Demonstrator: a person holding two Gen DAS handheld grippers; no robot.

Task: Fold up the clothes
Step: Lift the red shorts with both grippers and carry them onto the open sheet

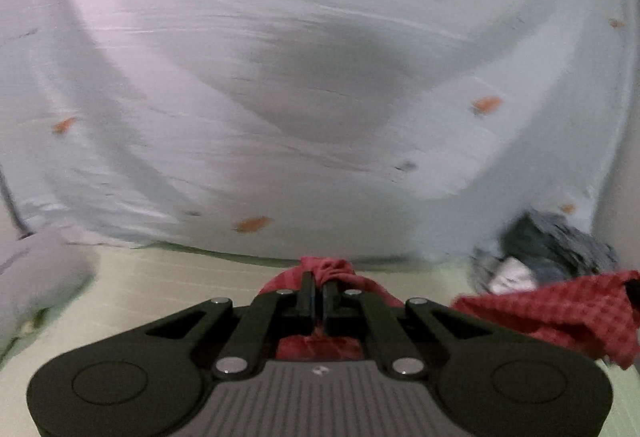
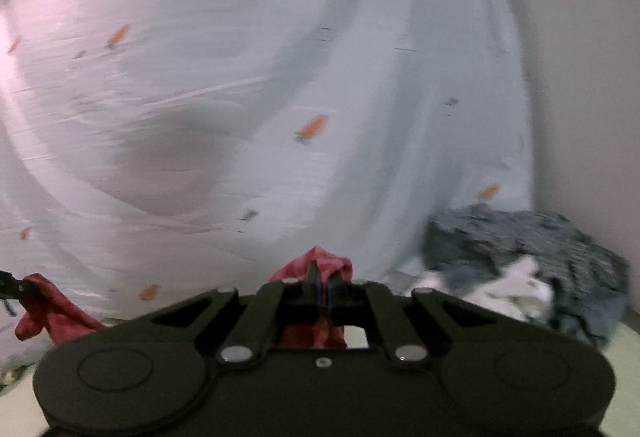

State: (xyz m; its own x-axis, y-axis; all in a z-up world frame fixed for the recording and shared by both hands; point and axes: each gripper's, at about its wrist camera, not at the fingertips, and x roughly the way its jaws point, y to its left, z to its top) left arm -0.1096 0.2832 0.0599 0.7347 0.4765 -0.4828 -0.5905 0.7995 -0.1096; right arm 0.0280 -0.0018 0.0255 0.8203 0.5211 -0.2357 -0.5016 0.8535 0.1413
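A pale sheet [image 1: 320, 77] dotted with small orange marks hangs as a backdrop across both views, blurred by motion. Below it lies a light green surface [image 1: 160, 289]. A heap of grey-blue clothes [image 2: 520, 249] with white cloth showing among it sits at the right, close to a plain wall [image 2: 592, 77] that only the right wrist view shows clearly; the left wrist view catches just the heap's edge.

The red checked cloth [image 1: 560, 309] is held off the surface between the two tools. The left tongs [image 1: 319, 287] are closed on a bunched red corner that pokes out past their tips, with more of the cloth spreading away to the right. The right tongs [image 2: 322, 283] are likewise clamped on a pinch of the same red cloth, which rises above the fingertips and hangs beneath them.

Only the left wrist view shows a pale folded bundle [image 1: 36, 277] at the left edge. Only the right wrist view shows the far red corner at its own left edge, gripped by the other tool.
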